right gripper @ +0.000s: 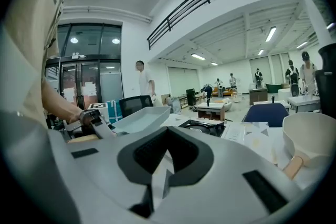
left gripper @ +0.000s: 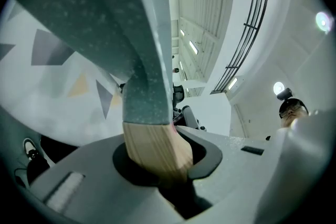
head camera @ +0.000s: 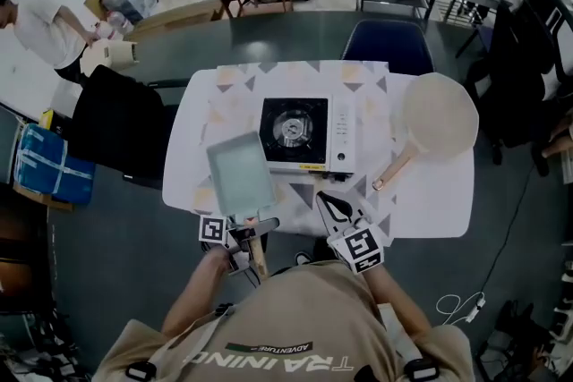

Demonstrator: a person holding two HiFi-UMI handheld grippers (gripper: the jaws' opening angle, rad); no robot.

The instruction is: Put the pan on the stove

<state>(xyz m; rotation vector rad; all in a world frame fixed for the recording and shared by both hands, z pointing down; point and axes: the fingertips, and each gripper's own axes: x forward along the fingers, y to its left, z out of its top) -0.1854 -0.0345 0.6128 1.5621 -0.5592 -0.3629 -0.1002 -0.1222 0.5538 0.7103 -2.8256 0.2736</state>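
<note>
Left gripper clamped on the wooden handle of the grey-blue rectangular pan. The handle sits between the jaws and its butt pokes out toward the person. The pan sits over the white triangle-patterned table, near-left part, and looks lifted and tilted, not resting flat. Its long axis runs near to far, handle at the near end. The black-topped portable gas stove is immediately right and slightly far of the pan, and the pan's right edge overlaps the stove's left edge. Next move, judged: short carry right and far to centre the pan on the burner, left gripper only. Right gripper has its jaws together on nothing, at the near table edge. A cream round pan lies right of the stove, untouched.
</note>
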